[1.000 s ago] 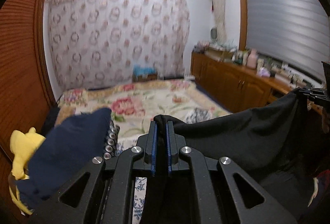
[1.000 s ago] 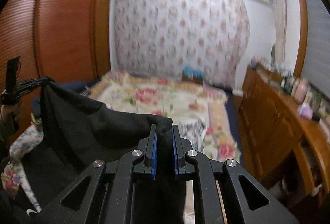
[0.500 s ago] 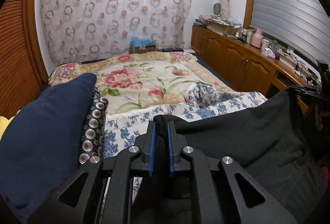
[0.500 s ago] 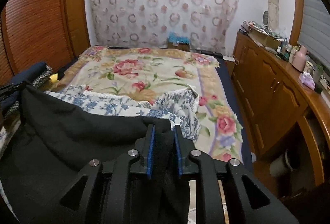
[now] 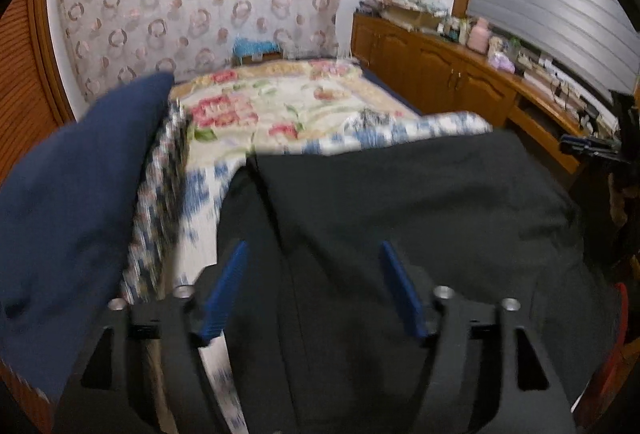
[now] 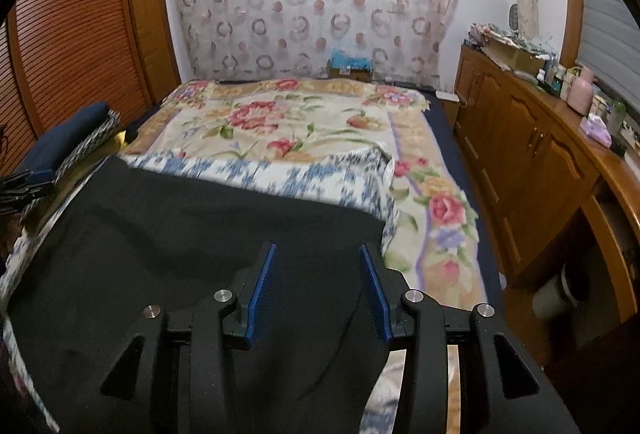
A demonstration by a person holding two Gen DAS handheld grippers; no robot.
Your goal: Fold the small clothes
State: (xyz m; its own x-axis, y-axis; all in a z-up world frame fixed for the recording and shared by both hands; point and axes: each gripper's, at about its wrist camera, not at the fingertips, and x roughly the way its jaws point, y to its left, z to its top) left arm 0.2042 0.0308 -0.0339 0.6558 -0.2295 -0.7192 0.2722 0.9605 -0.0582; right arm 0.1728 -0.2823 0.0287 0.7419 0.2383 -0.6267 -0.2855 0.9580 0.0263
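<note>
A black garment [image 5: 400, 202] lies spread flat on the near end of the bed, over a blue-and-white patterned cloth [image 5: 200, 202]. My left gripper [image 5: 312, 247] hovers over the garment's left part, jaws opening, blue pads [image 5: 224, 290] wide apart and pressing on nothing. In the right wrist view the same garment [image 6: 192, 234] lies under my right gripper [image 6: 318, 250], whose jaws are opening too, pads clear of the cloth. Each gripper shows at the edge of the other's view: the right gripper [image 5: 592, 148], the left gripper [image 6: 24, 186].
A folded navy cloth [image 5: 72, 194] on a dark patterned one [image 5: 168, 162] is stacked at the left. A floral blanket [image 6: 304, 122] covers the bed beyond. Wooden cabinets [image 6: 528, 154] with clutter on top line the right side; a slatted wardrobe [image 6: 72, 34] stands left.
Both grippers held the black garment up by its top edge, sank toward the bed and opened. The garment has dropped out of both grips and now lies flat.
</note>
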